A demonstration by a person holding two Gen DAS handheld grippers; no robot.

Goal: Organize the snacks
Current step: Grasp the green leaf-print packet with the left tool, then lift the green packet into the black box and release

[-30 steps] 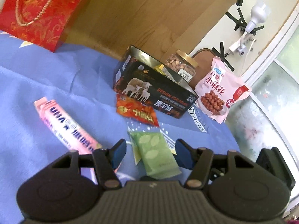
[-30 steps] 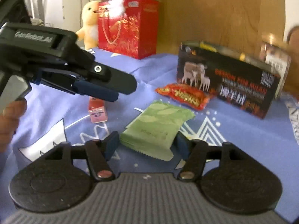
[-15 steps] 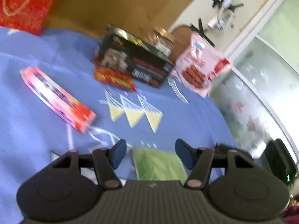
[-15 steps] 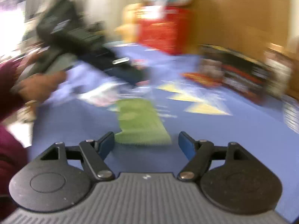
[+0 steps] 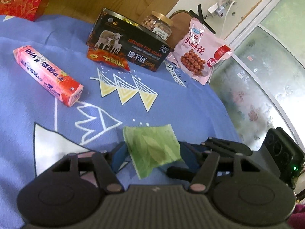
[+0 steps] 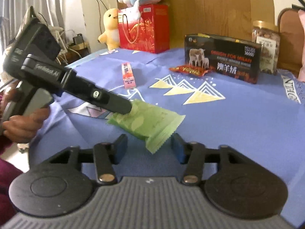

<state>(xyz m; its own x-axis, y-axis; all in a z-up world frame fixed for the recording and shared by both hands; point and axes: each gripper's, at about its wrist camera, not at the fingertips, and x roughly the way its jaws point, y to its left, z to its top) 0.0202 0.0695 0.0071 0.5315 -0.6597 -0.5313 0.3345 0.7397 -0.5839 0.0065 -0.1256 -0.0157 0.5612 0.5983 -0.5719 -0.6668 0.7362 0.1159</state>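
A green snack packet (image 5: 152, 148) lies on the blue cloth near the table's front edge; it also shows in the right wrist view (image 6: 146, 122). My left gripper (image 5: 152, 154) is open with the packet between its fingers, and it reaches in from the left in the right wrist view (image 6: 120, 105). My right gripper (image 6: 148, 148) is open just behind the packet's crimped end. A pink box (image 5: 47, 74), a red packet (image 5: 108, 60), a pink peanut bag (image 5: 202, 55) and a nut jar (image 5: 157, 25) lie farther back.
A black open box (image 5: 127, 45) with sheep on it stands at the back. A red gift bag (image 6: 144, 28) and plush toys (image 6: 110, 26) stand at the far left. The table edge (image 5: 225, 103) drops off on the right by the window.
The green packet has moved from beside the red packet to the near edge of the cloth. Both grippers have pulled back with it and stay open.
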